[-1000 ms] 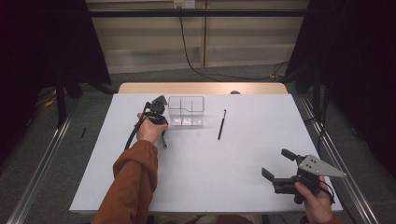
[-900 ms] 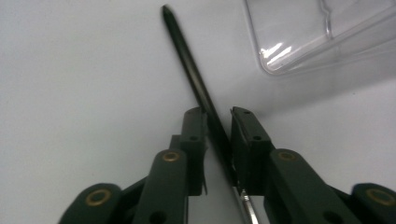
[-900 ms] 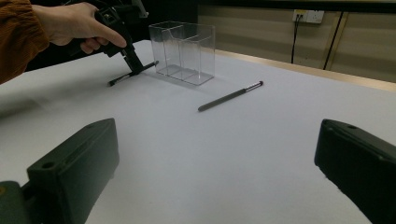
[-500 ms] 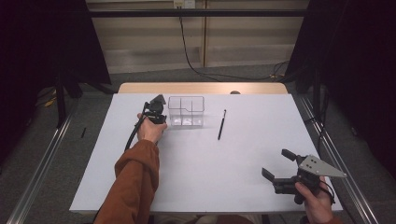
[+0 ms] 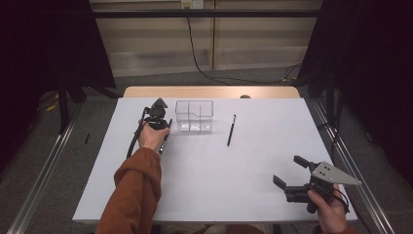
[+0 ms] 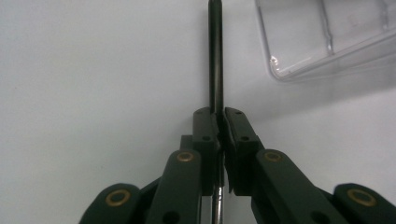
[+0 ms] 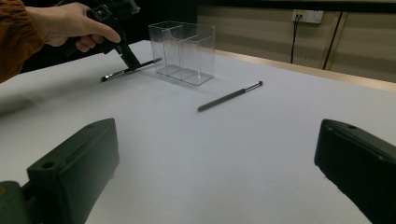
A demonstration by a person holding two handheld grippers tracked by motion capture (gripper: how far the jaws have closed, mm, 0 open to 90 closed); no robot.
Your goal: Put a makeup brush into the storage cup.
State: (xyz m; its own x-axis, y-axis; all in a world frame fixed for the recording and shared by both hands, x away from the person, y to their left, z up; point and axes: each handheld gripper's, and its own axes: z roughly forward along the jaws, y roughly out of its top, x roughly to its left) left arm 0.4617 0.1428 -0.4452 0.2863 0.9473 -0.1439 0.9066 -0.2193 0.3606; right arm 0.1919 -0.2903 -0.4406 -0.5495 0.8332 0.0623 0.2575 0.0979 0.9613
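Note:
A slim black pen (image 6: 215, 56) lies flat on the white table (image 5: 209, 165), left of a clear divided box (image 5: 195, 116). My left gripper (image 6: 220, 122) is shut on this pen about midway along it, pads pressed on the shaft. From the right gripper view, the left gripper (image 7: 134, 65) points down at the pen (image 7: 116, 73) beside the box (image 7: 183, 51). In the high view the left gripper (image 5: 163, 127) sits just left of the box. A second dark pen (image 5: 231, 130) lies right of the box. My right gripper (image 5: 288, 169) is open near the front right corner, nothing between its fingers (image 7: 74, 163).
The person's orange sleeve (image 5: 134, 190) reaches across the table's left half. The second pen (image 7: 229, 96) lies between the box and my right gripper. A wooden strip (image 5: 209, 91) borders the far edge, with metal rails (image 5: 44, 170) on the floor at both sides.

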